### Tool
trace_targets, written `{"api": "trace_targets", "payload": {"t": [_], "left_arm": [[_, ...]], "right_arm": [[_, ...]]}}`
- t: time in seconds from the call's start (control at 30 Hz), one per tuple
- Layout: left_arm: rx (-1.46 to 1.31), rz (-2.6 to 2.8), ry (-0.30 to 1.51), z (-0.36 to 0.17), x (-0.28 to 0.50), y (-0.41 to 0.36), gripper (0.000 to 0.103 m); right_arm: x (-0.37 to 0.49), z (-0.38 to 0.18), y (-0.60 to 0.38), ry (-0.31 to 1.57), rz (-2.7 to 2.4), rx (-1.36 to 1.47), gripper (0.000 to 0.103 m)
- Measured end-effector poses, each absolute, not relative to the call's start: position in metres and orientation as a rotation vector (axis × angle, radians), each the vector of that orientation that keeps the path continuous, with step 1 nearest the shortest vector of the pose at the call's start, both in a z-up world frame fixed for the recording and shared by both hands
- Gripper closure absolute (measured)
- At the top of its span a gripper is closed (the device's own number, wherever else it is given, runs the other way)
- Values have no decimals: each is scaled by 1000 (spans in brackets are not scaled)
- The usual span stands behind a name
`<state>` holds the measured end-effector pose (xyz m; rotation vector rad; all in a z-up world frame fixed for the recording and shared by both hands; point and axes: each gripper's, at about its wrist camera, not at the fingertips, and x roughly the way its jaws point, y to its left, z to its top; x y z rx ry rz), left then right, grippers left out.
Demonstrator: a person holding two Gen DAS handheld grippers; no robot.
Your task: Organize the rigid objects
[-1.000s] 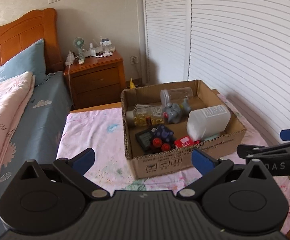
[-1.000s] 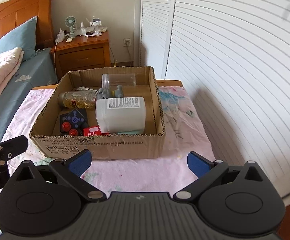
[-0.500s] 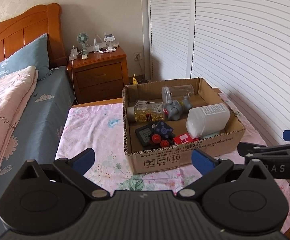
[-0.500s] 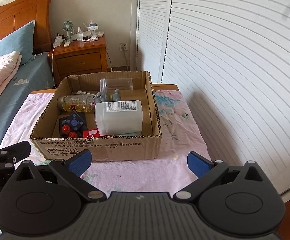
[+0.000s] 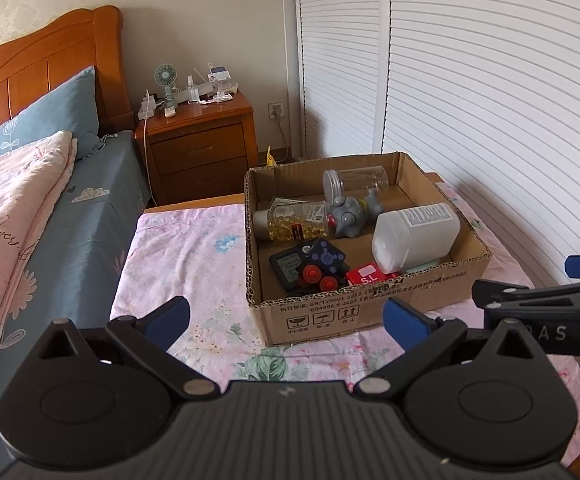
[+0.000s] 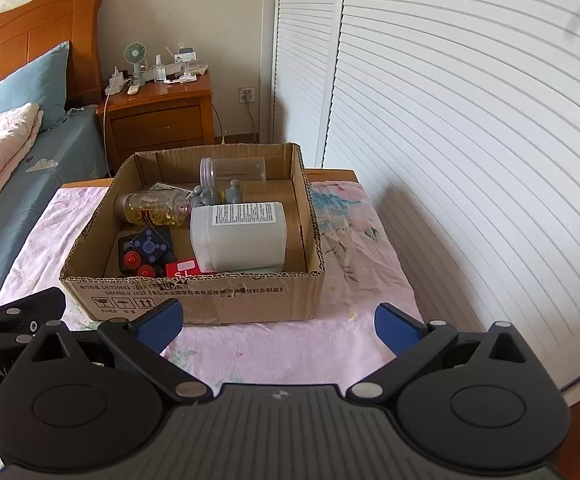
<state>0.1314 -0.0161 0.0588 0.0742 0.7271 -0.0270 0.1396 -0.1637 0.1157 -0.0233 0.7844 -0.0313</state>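
- Left gripper (image 5: 286, 318): jaws spread wide, nothing between the blue pads (image 5: 169, 317) — hangs above the near edge of the floral-sheet table (image 5: 194, 264), short of the box.
- Right gripper (image 6: 277, 322): same posture, fingers wide apart, empty. Its side profile shows at the right edge of the left wrist view, level with the box's near right corner.
- Cardboard box (image 6: 210, 300): open top, sits on the pink floral sheet, printed handling symbols on the near wall. Both grippers face it from the near side, neither touching it.
- Box contents, all lying loose:
  - white plastic bottle (image 6: 238, 232) on its side, label up, right half of the box — the biggest item.
  - clear empty jar (image 6: 232, 170) on its side against the far wall.
  - bottle of yellow capsules (image 5: 296, 222) on its side, left of centre, a paper sheet partly under it.
  - grey toy figure (image 5: 348, 216) between capsule bottle and white bottle, touching both as far as visible.
  - dark blue cube with red knobs (image 6: 146, 250) near the front left, resting over a black digital device (image 5: 286, 264).
  - small red box (image 5: 370, 274) against the near wall, partly hidden by it.
- Background: wooden nightstand (image 5: 198, 144) with a small fan (image 5: 165, 80) and clutter, bed (image 5: 50, 208) to the left, white louvred doors (image 6: 470, 120) to the right.
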Motion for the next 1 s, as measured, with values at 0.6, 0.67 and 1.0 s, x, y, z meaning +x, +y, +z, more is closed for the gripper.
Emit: {"api": "trace_targets", "payload": {"t": [0.6,0.67,1.0], "left_arm": [[72,-30,726,60,129,-17,1],[70,-31,726,60,129,-17,1],[66,-29,729,60,128,-17,1]], "right_arm": [[139,116,-163,778,-31,-20,0],[139,116,-163,776,-32,-20,0],[139,117,-163,776,-30,-19,0]]}}
